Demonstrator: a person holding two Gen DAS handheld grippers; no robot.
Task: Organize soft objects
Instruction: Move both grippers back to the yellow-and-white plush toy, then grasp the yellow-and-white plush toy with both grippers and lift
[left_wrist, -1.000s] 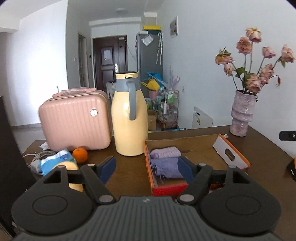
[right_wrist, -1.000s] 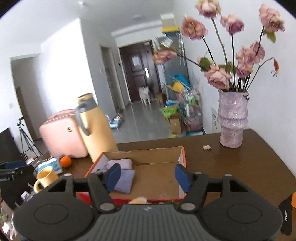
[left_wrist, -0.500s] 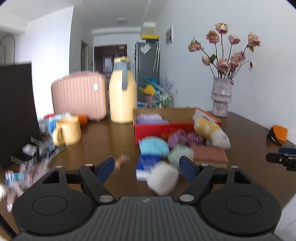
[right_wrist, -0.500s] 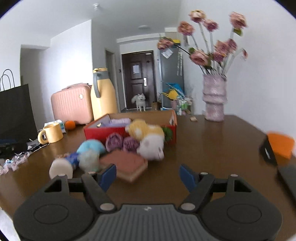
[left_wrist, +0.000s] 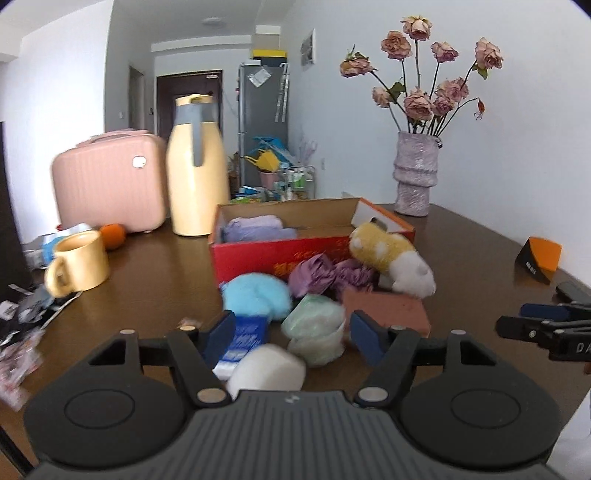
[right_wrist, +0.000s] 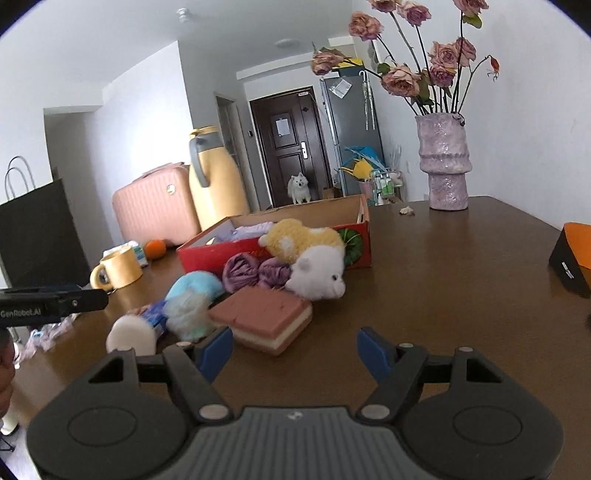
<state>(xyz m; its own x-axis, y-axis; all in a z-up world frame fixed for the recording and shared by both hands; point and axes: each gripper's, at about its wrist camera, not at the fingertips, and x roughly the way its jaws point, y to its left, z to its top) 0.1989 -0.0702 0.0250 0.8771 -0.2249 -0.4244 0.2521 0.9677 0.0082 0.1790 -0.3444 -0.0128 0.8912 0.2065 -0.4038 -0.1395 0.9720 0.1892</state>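
A brown table carries a red box toward its far side, with folded purple cloth lying inside it. Against the box's near right corner leans a yellow and white plush toy. In front of the box lies a heap of soft things: a pink sponge block, a blue fluffy ball, a pale green bundle, two purple bundles and a white ball. The left gripper is held level and low at the near edge of the heap, fingers spread wide and empty, the white ball lying just between them. The right gripper is held level further right, also spread and empty, with the sponge block just beyond its left finger.
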